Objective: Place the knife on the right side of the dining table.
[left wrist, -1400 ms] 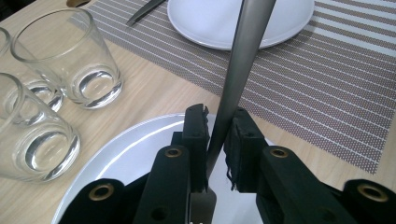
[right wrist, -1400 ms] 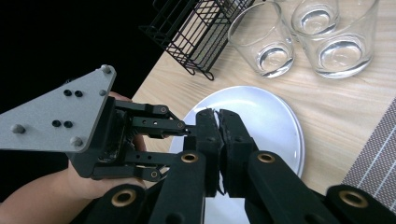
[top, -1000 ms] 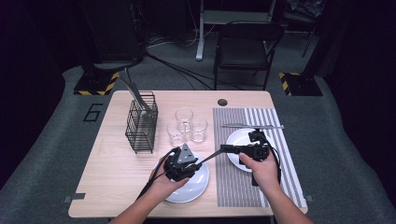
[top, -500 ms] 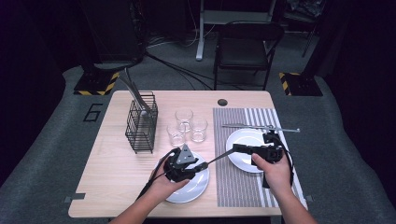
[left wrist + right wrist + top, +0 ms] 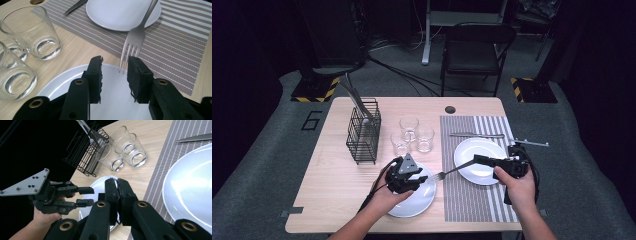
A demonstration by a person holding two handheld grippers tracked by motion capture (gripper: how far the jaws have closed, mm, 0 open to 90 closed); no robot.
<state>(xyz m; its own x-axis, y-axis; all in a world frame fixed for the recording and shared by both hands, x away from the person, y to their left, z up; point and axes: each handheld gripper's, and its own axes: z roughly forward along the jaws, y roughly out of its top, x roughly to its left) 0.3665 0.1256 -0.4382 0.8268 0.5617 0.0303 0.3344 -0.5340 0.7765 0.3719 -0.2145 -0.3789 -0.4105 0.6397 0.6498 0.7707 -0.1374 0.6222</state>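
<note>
Right hand-held gripper (image 5: 477, 160) has its jaws clamped tight on the handle of the fork (image 5: 451, 171); the fork runs level over the striped placemat (image 5: 472, 200), tines toward the left hand-held gripper (image 5: 424, 178). Left hand-held gripper's jaws have just been opening and now stand partly apart. In the left gripper view the fork tines (image 5: 130, 48) sit just ahead of the jaw tips, between them, with no pad contact that I can see.

The left one hovers over the white plate (image 5: 412, 205) near the front edge of the surface. A second white plate (image 5: 482, 150) sits on the placemat under the right one's jaws. Three glasses (image 5: 409, 127) stand at mid-surface, a black wire cutlery rack (image 5: 362, 137) toward the left edge, and a knife (image 5: 477, 135) behind the second plate.
</note>
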